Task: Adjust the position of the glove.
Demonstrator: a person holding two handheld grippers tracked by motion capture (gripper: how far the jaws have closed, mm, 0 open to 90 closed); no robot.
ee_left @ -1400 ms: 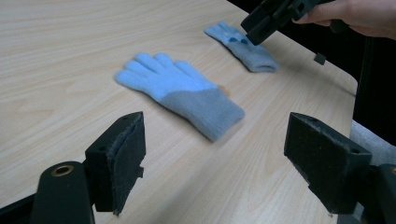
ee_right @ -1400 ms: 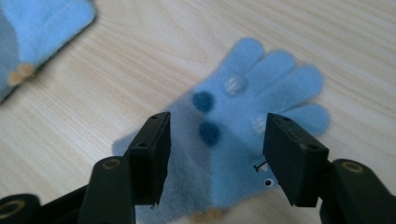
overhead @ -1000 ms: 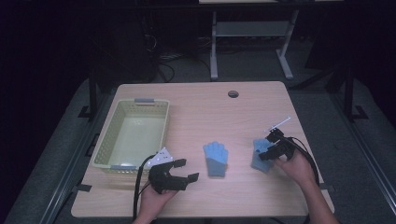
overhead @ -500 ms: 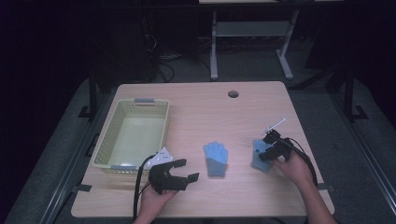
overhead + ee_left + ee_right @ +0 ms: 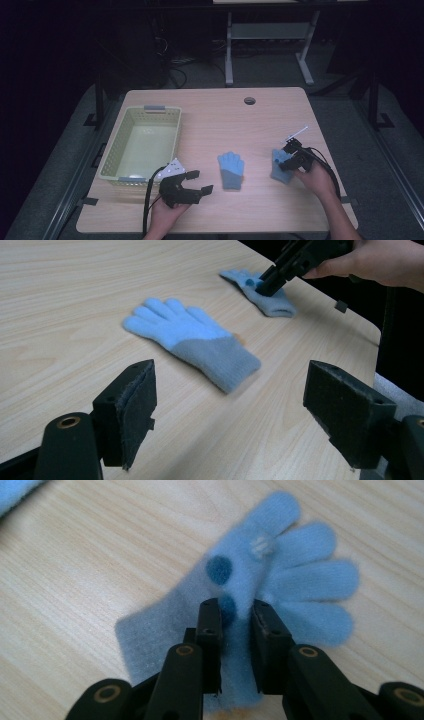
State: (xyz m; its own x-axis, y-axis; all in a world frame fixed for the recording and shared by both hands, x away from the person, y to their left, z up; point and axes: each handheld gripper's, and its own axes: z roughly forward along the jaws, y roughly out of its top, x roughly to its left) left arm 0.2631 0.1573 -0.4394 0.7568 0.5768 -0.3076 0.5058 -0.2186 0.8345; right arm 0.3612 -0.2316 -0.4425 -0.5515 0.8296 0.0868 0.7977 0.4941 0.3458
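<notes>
Right gripper (image 5: 235, 615) jaws just closed, now pinching dotted blue glove (image 5: 280, 575) near desk's (image 5: 210, 107) right edge, left gripper (image 5: 192, 182) unmoved, jaws spread.

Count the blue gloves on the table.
2: one glove lies flat mid-table ahead of the open left gripper; the other glove is pinched by the right gripper.

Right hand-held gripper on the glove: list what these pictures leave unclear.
- Right hand-held gripper: its jaws, just closing, pinch the dotted glove; the fabric between them is hidden.
- Glove's cuff, right gripper view: behind the jaws.
- High view: the same glove is small, half covered by the gripper.
- Basket: near wall hides part of its floor.
</notes>
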